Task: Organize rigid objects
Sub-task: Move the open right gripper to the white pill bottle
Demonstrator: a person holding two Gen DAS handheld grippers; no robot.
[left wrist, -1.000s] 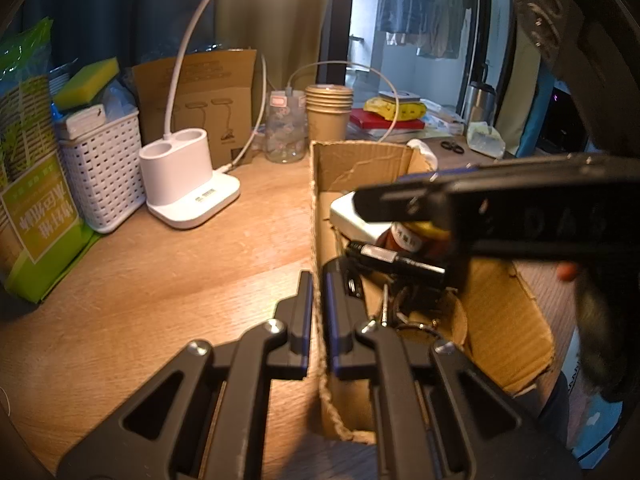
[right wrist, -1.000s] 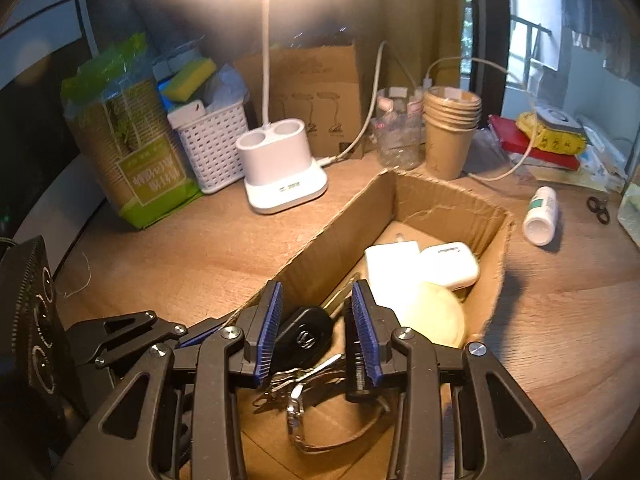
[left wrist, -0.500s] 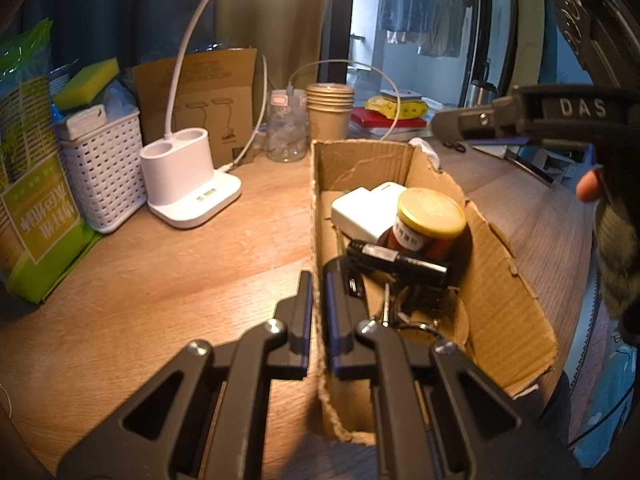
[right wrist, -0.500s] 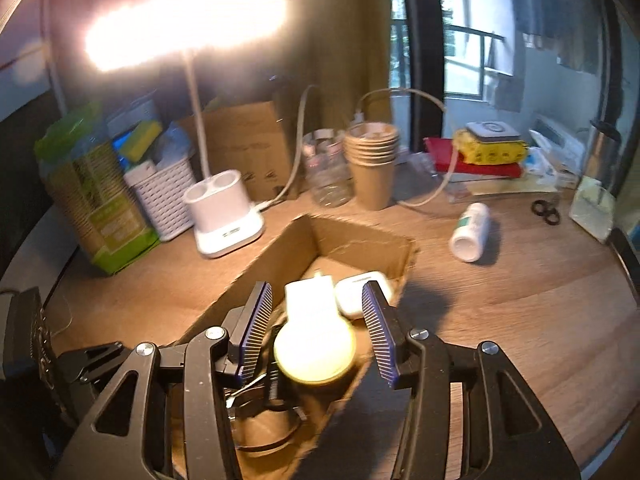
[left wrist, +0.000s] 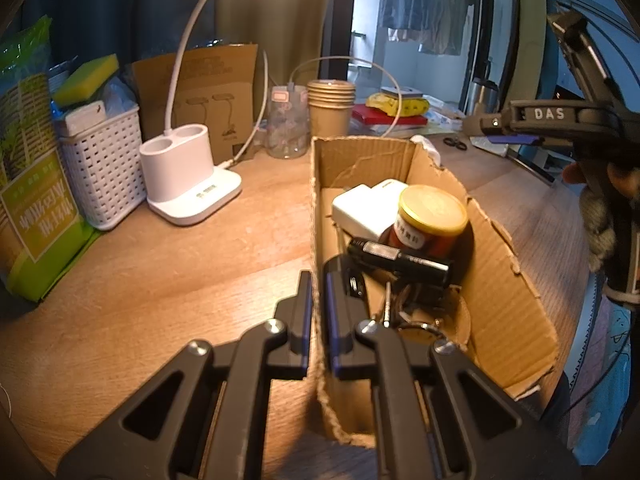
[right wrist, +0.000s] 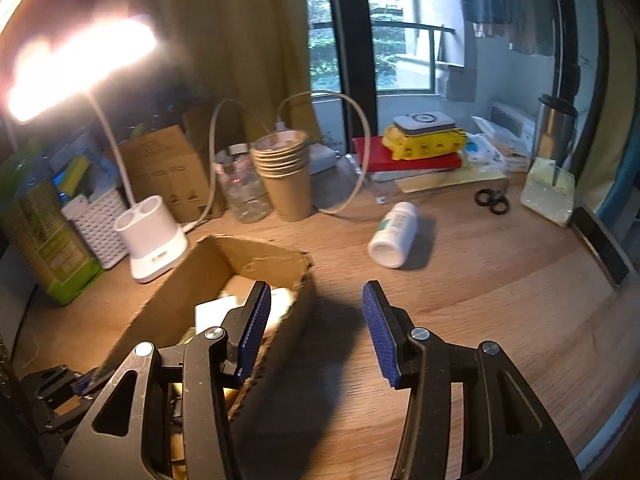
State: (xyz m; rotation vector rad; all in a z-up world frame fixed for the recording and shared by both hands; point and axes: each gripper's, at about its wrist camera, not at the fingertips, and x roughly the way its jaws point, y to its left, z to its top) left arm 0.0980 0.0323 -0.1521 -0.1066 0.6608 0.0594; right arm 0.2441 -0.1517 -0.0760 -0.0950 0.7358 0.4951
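Left wrist view: the left gripper [left wrist: 318, 312], lower centre of the frame, has its blue-padded jaws pressed together on the near left wall of the torn brown cardboard box [left wrist: 500, 300], one finger outside the wall and one inside. The box lies on the wooden desk [left wrist: 160, 280] and fills the centre and right of the frame. Inside it, from far to near: a white rectangular charger block [left wrist: 360, 210], a red jar with a round yellow lid [left wrist: 430, 216] touching the block, a black cylindrical tube [left wrist: 400, 260] lying across in front of the jar, and a cluster of metal pieces, possibly keys and a ring, too dark to identify. A white desk-lamp base [left wrist: 188, 184] and a white perforated plastic basket [left wrist: 100, 168] stand at centre left.

Right wrist view: the right gripper [right wrist: 316, 328], lower centre, has its blue ribbed pads spread with nothing between them; the jaws have just been opening. Its left finger overlaps the box's far right corner; its right finger stands over bare desk. A white plastic bottle [right wrist: 394, 234] lies on its side on the desk, right of centre, well apart from the box. A stack of brown paper cups [right wrist: 286, 174] stands at upper centre, black scissors [right wrist: 492, 200] at upper right
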